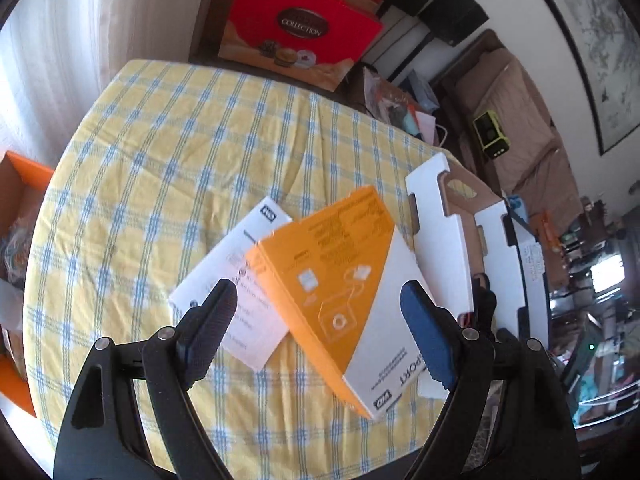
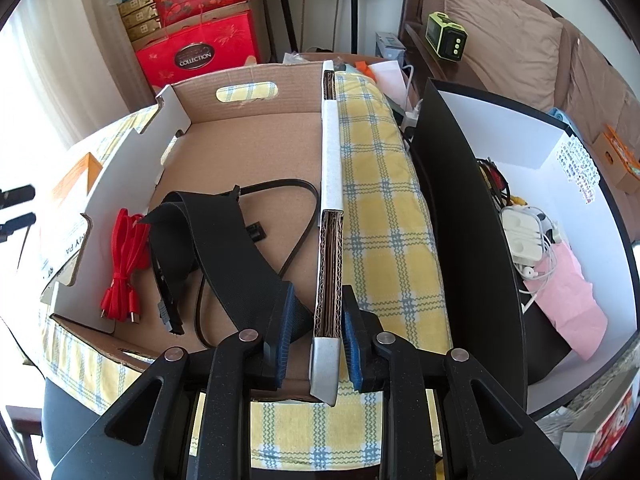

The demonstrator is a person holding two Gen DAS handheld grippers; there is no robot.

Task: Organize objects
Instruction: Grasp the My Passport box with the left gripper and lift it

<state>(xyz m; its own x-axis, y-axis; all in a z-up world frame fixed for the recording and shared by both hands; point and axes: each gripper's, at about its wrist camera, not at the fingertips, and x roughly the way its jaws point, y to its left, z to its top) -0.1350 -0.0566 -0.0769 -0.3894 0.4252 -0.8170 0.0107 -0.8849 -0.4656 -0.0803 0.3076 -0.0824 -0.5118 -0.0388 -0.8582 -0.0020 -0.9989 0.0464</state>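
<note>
An orange and white WD box (image 1: 352, 292) sits tilted over a white leaflet (image 1: 240, 280) on the checked tablecloth, next to the cardboard tray's white side wall (image 1: 440, 248). My left gripper (image 1: 320, 296) is open and straddles the box. Its right pad is at the box's edge, and the leaflet shows between the box and the left pad. My right gripper (image 2: 318, 304) is shut on the tray's thick right wall (image 2: 330, 200). In the tray (image 2: 248, 140) lie a red cable (image 2: 120, 264), a black strap (image 2: 212, 232) and a black cable (image 2: 300, 200). The left gripper's fingertips (image 2: 18, 194) show at the far left.
A black-sided box (image 2: 460, 208) with white earphones and a pink bag (image 2: 564, 292) stands right of the tray. An orange box (image 1: 20, 184) sits at the table's left edge. Red gift boxes (image 1: 300, 28) and a sofa (image 2: 504, 32) lie beyond the table (image 1: 180, 140).
</note>
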